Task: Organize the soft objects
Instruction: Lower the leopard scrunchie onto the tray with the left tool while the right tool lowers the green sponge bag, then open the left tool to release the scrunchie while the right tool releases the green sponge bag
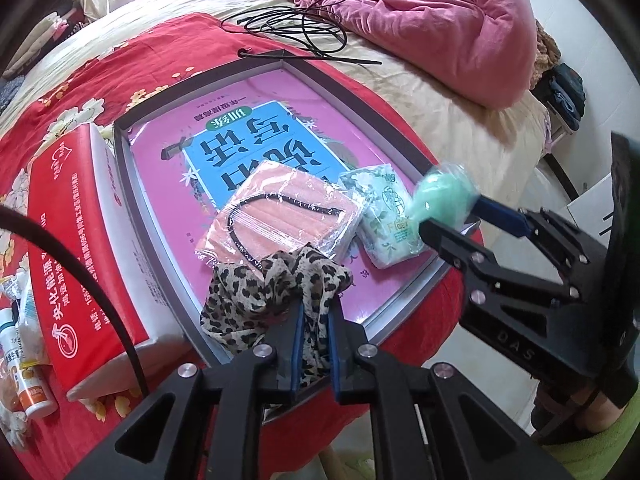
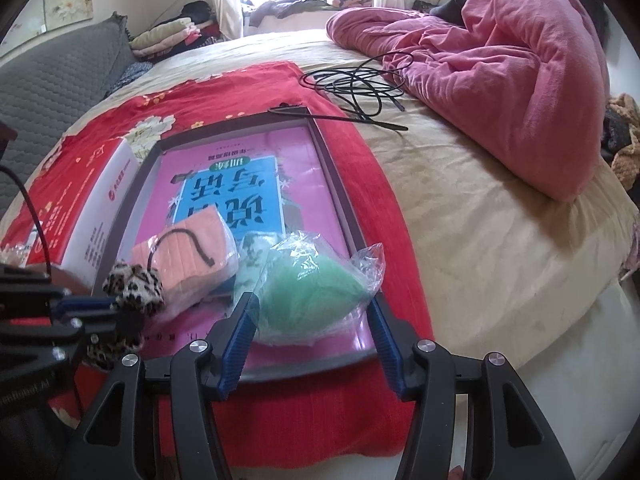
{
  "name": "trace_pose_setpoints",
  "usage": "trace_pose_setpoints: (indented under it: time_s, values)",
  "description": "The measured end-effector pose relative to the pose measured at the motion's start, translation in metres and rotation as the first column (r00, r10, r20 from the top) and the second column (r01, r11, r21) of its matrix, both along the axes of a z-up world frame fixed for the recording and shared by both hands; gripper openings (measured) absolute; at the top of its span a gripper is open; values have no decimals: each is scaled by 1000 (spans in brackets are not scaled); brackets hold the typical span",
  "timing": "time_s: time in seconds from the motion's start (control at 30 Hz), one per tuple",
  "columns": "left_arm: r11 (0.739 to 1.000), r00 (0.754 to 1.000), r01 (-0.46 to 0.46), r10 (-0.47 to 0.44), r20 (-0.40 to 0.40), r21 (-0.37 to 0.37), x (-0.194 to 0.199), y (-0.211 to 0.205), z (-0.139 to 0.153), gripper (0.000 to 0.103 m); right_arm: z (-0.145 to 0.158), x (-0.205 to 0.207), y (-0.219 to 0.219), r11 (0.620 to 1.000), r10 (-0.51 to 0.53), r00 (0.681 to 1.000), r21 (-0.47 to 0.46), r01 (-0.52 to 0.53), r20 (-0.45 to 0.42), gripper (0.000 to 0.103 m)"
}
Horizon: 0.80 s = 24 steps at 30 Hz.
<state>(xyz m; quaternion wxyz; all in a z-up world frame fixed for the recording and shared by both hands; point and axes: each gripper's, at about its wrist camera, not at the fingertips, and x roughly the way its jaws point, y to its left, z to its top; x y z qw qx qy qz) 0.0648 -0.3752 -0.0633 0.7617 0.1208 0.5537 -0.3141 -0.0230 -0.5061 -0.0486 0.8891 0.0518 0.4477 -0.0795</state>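
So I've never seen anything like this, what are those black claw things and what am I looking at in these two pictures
Those are two hand-held grippers, each with two fingers and a wide-angle camera looking along them; a person holds one in each hand. One picture comes from each gripper.

The left gripper is shut on a leopard-print fabric scrunchie. The right gripper has a mint-green soft item in clear plastic wrap between its blue pads; whether they press on it I cannot tell.

Below them, on a bed, a shallow grey-rimmed tray holds a pink and blue book, a wrapped peach-coloured cloth pack and a floral tissue packet. A red and white box lies beside the tray.
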Motion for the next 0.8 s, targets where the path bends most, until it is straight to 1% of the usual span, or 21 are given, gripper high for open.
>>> trace_pose_setpoints:
  time_s: [0.27, 0.43, 0.57, 0.7, 0.8]
  values:
    - [1000, 1000, -4, 4, 11, -2, -3, 3, 7, 12, 0, -12, 1, 1000, -5, 1000, 3, 5, -11, 58]
    - [1000, 1000, 0, 1, 23, -11, -5, 6, 14, 16, -3, -15, 5, 1000, 9, 1000, -17, -10, -28, 58]
    - [1000, 1000, -3, 3, 31, -18, -6, 9, 20, 17, -4, -9, 6, 1000, 8, 1000, -18, -8, -25, 58]
    - [1000, 999, -4, 5, 41, -25, -6, 11, 27, 17, -7, 6, 11, 999, 28, 999, -34, -29, -27, 58]
    - [1000, 999, -1, 2, 47, -31, -6, 13, 32, 17, -9, 16, 12, 999, 34, 999, -27, -34, -25, 58]
